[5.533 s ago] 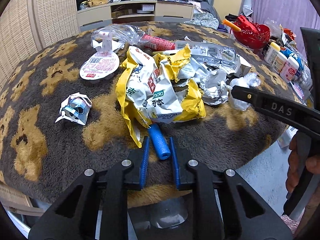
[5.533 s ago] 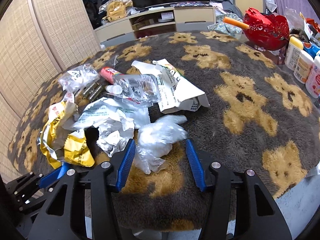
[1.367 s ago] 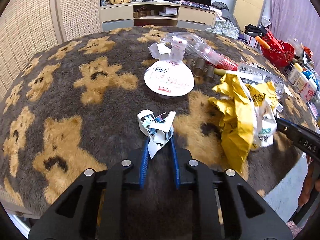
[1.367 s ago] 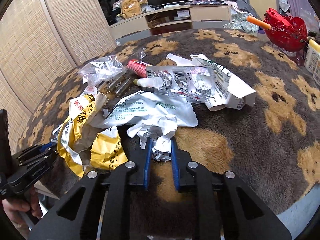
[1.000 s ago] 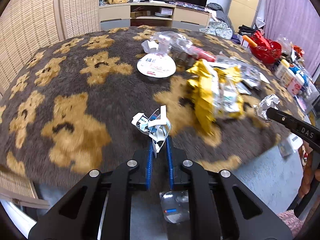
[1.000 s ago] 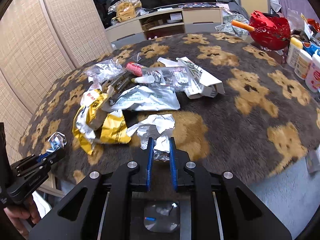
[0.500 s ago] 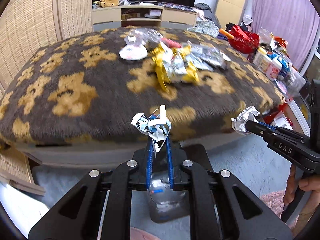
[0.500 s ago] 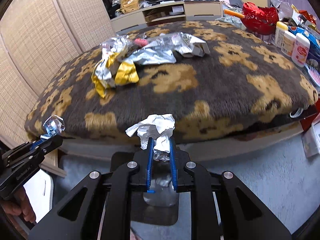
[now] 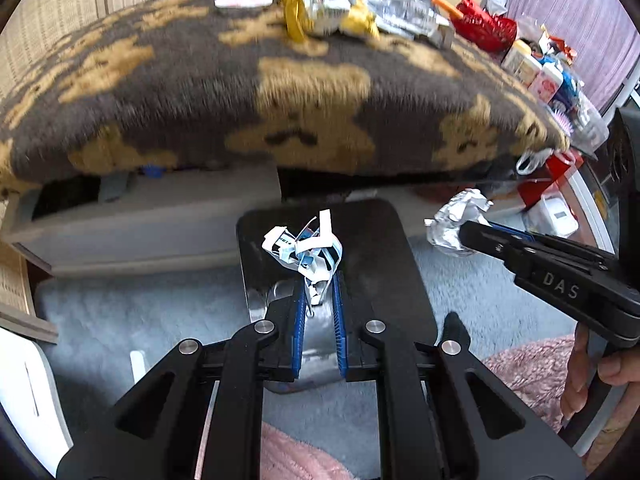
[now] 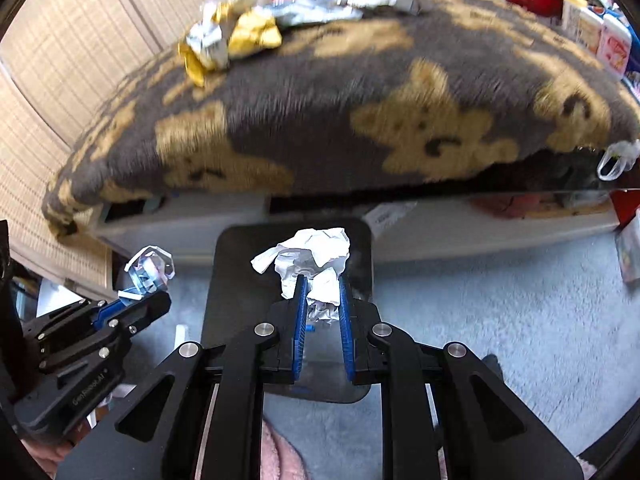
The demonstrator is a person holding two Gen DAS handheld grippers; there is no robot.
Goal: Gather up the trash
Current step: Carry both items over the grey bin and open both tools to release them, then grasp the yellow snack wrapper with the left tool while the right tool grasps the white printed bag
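Hovering over black bin (image 9: 404, 280), left hand-held gripper (image 9: 319, 308) clamping paper scrap (image 9: 304, 246), right hand-held gripper (image 10: 323, 304) clamping crumpled wrapper (image 10: 312, 256)

I see my black left gripper (image 9: 319, 280) with blue pads (image 9: 299, 322) pinching white-and-blue paper scrap (image 9: 305, 246). The blanket (image 9: 240, 92) is dark grey-brown with tan bears; the bin (image 9: 384, 264) is black.

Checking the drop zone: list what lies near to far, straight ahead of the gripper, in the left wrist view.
Left gripper, shut on the paper scrap → black bin on the floor → grey table base → bear blanket → yellow wrapper on the tabletop.
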